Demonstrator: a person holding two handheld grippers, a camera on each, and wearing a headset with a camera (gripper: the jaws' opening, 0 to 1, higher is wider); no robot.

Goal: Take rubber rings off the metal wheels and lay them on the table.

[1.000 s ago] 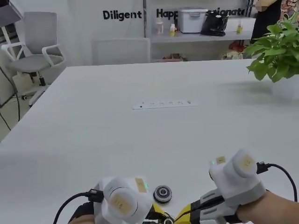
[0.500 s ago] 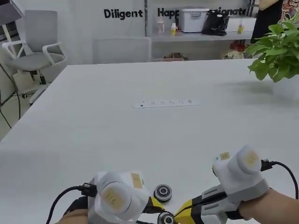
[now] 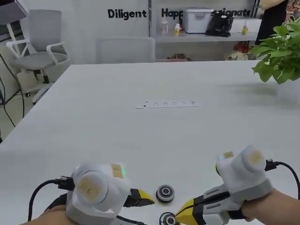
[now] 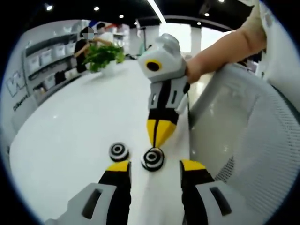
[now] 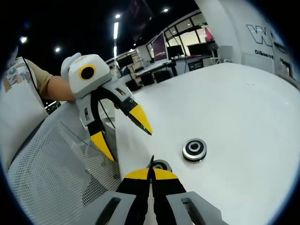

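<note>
Rubber rings appear as the dark outer bands on two metal wheels; none lies loose on the counter.

Position: the near wheel lies flat on the counter. The second wheel lies just beside the near wheel, not touching it.

Right gripper: fingers closed tip to tip, with the tips at the near wheel's rim. Whether they have nipped the ring's edge cannot be told.

Left gripper: fingers spread wide and holding nothing. The near wheel sits just ahead of the gap between them, opposite the right gripper.

Assessment: the step in hand is judged to be removal of the first ring, at the set-up stage, with both rings still to come off.

Next move: it likely calls for the left gripper to close on the near wheel and steady it. The right gripper would then need a firm bite on the ring's lip to peel it off the rim, with the wheel kept from skidding toward the second wheel.
</note>
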